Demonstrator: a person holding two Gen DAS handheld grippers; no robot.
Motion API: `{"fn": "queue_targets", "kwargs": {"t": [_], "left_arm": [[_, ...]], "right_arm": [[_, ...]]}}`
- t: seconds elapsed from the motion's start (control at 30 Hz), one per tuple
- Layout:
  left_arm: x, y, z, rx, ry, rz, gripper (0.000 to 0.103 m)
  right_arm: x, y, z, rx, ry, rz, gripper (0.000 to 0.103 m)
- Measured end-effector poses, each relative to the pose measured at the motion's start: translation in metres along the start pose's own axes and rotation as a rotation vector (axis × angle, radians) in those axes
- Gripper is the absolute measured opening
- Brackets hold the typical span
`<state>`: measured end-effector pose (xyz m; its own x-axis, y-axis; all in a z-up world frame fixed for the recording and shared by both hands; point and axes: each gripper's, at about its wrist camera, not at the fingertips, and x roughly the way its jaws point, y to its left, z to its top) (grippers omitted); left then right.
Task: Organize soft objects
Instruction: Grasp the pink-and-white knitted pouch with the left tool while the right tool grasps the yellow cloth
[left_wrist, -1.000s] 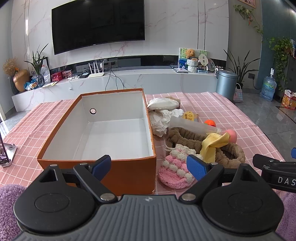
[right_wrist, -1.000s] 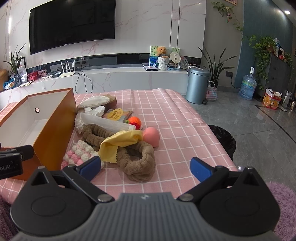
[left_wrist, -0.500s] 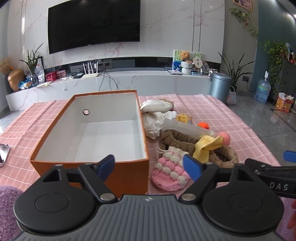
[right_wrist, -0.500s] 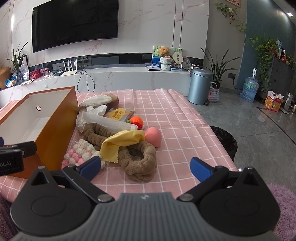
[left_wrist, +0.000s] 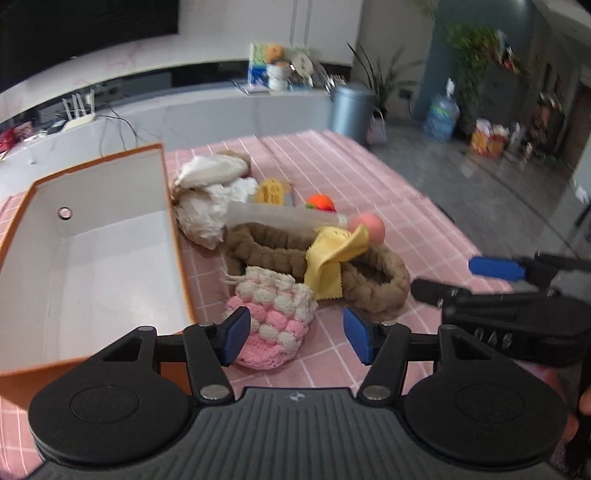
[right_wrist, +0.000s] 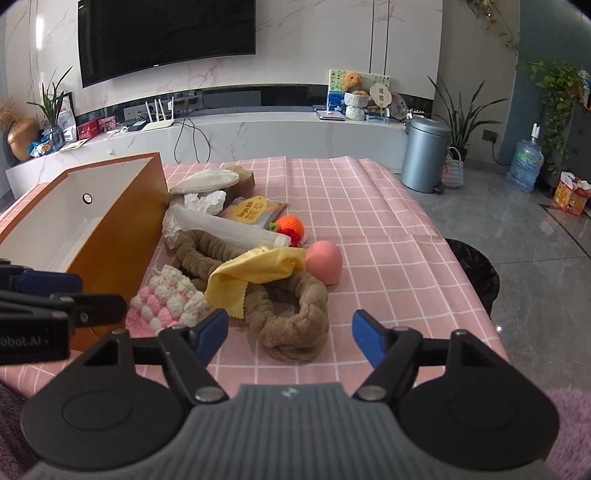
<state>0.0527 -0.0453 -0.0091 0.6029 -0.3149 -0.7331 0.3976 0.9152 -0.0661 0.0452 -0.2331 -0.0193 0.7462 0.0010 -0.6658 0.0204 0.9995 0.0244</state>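
A pink-and-white crochet pouch (left_wrist: 273, 317) lies beside the orange box (left_wrist: 173, 229) on the pink checked cloth. My left gripper (left_wrist: 297, 339) hovers just short of it, jaws closing, the pouch partly between them and untouched. A brown braided headband (right_wrist: 291, 325) with a yellow cloth (right_wrist: 255, 269) draped over it lies in front of my right gripper (right_wrist: 289, 335). Its jaws are closing too, with the headband's near loop between them and no pad pressing. A pink egg-shaped ball (right_wrist: 325, 262) and an orange knitted toy (right_wrist: 291, 227) sit behind.
The box (right_wrist: 122, 229) is empty inside. White tissue (left_wrist: 207, 214), a clear plastic tube (left_wrist: 280, 218) and a booklet (right_wrist: 255, 210) lie further back. The table's right edge drops to a black bin (right_wrist: 476, 269). A grey bin (right_wrist: 424, 155) stands on the floor.
Both grippers' jaws have narrowed. The left view swung right from the box towards the crochet pouch and tilted. The right gripper came a little closer to the headband.
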Motion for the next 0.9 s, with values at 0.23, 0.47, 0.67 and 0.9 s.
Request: {"fn": "queue_targets", "kwargs": {"t": [0.23,0.47,0.67,0.9], "left_arm": [[0.045,-0.014,0.015,0.226,0.124,0.05,0.087],[0.079,-0.026,0.017,0.266,0.182,0.17,0.088],[0.093,-0.03,0.012,0.293,0.143,0.256,0.088],[0.106,-0.037,0.01,0.342,0.114,0.29,0.089]], "right_arm": [[0.031,-0.009,0.021,0.024,0.058,0.06,0.071],[0.068,-0.008,0.042,-0.005,0.101,0.153,0.071],[0.111,-0.005,0.053,0.018,0.158,0.211,0.071],[0.139,0.005,0.047,-0.012,0.217,0.244,0.039]]}}
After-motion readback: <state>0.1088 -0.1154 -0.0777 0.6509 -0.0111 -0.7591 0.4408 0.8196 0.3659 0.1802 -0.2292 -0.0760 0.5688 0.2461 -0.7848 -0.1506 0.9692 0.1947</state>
